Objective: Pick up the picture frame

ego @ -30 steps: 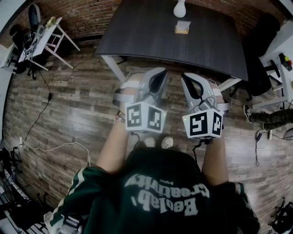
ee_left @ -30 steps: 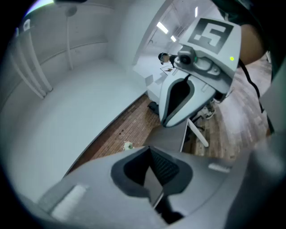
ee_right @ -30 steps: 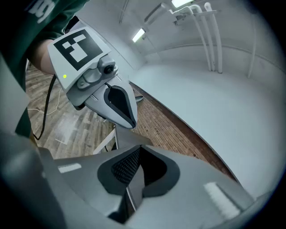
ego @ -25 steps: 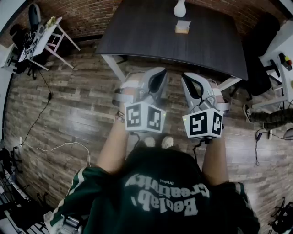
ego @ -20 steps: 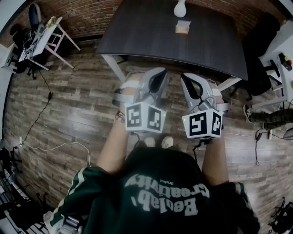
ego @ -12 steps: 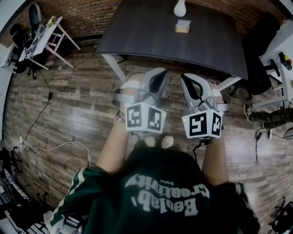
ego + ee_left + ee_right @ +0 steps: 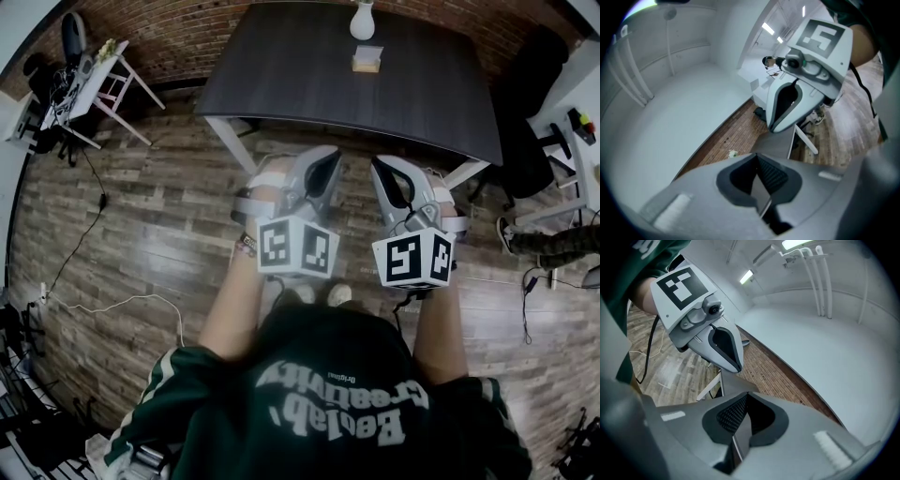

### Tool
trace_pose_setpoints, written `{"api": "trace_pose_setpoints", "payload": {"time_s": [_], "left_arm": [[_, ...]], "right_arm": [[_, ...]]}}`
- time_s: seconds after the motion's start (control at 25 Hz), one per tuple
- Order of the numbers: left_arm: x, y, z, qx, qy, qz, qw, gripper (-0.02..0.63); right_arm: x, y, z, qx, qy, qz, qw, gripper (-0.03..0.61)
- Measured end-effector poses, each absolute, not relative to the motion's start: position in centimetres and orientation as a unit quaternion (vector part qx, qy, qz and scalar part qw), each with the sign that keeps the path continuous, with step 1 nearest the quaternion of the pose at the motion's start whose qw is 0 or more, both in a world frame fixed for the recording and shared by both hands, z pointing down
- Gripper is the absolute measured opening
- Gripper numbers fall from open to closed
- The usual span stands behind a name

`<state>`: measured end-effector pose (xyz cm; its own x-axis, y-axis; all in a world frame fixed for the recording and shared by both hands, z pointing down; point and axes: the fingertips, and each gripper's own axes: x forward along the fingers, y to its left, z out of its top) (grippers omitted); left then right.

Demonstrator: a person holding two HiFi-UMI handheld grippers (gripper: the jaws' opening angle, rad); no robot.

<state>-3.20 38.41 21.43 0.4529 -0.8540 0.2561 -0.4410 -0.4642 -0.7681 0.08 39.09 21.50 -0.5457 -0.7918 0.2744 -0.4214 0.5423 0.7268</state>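
in the head view we hold the left claw and the right claw side by side, close together but apart, over the wood plank floor just in front of the dark table. both point toward the table and neither reaches over its near edge. the picture frame stands at the far side of the table top, well away from both claws, and a white vase stands just behind it. from this angle we cannot tell whether anything is in the vase. a small white side table with clutter on it stands at the far left, and a dark office chair stands to the right of the table. in the left gripper view the left claw's jaws are closed together at the tips with nothing between them. beyond them we see a corner of the dark table, the brick wall and the right claw tilted across the upper frame. in the right gripper view the right claw's jaws are likewise pressed together and hold nothing. the left claw hangs across the upper left there, with the floor under it and a table leg below it.
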Motion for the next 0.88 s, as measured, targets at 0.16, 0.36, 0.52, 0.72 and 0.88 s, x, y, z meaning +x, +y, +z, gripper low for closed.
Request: {"api": "trace_pose_setpoints", "payload": {"time_s": [0.16,0.36,0.52,0.72,0.88], "left_arm": [[-1.9,38.4,21.8,-0.787,0.415,-0.330,0.315,0.001],[-0.6,38.5,22.6,-0.784,0.421,-0.332,0.312,0.000],[0.4,39.0,22.9,-0.783,0.422,-0.335,0.311,0.000],[0.9,39.6,23.1,-0.781,0.423,-0.340,0.310,0.000],[1.2,39.7,23.5,-0.779,0.421,-0.348,0.306,0.002]], "right_arm": [[1.8,39.1,21.9,0.367,-0.827,-0.305,0.297,0.005],[3.5,39.3,23.2,0.358,-0.831,-0.301,0.302,0.005],[4.4,39.7,23.3,0.361,-0.834,-0.295,0.294,0.005],[5.3,40.2,23.6,0.366,-0.836,-0.288,0.291,0.005],[5.8,40.5,24.2,0.365,-0.838,-0.284,0.290,0.006]]}}
